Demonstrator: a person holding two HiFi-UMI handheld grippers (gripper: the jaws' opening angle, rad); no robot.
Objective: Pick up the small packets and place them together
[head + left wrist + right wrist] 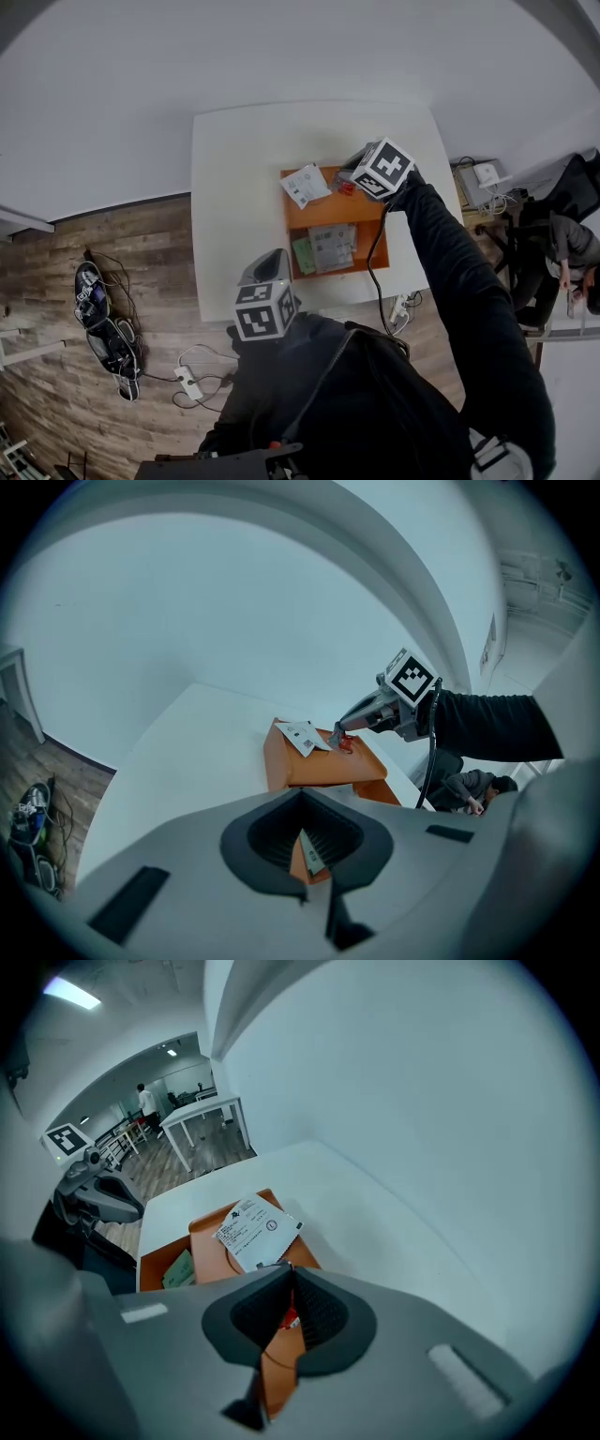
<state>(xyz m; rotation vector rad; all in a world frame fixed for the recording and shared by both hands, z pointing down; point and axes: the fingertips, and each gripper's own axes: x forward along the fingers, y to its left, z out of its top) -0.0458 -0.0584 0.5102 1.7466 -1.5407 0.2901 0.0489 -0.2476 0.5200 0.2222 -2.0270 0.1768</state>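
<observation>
Orange tray (319, 214) toward the tabletop's (234, 187) right edge: white packet (306, 185) on its far-left rim, green packet (303, 255) and printed packet (333, 247) at its near side; right gripper (345, 180), pitched steeply down over the far rim, pinches a small red packet (292, 1320); left gripper (270, 258), closed and empty, over the tabletop's near edge.

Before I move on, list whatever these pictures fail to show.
- Red packet: right gripper view, mostly buried between the right gripper's shut pads; shape and print unreadable.
- White packet: print too small to read in every view.
- Stacked packets at the tray's near end: head view, overlapping, too small to count; left gripper view, the left gripper's body covers most.
</observation>
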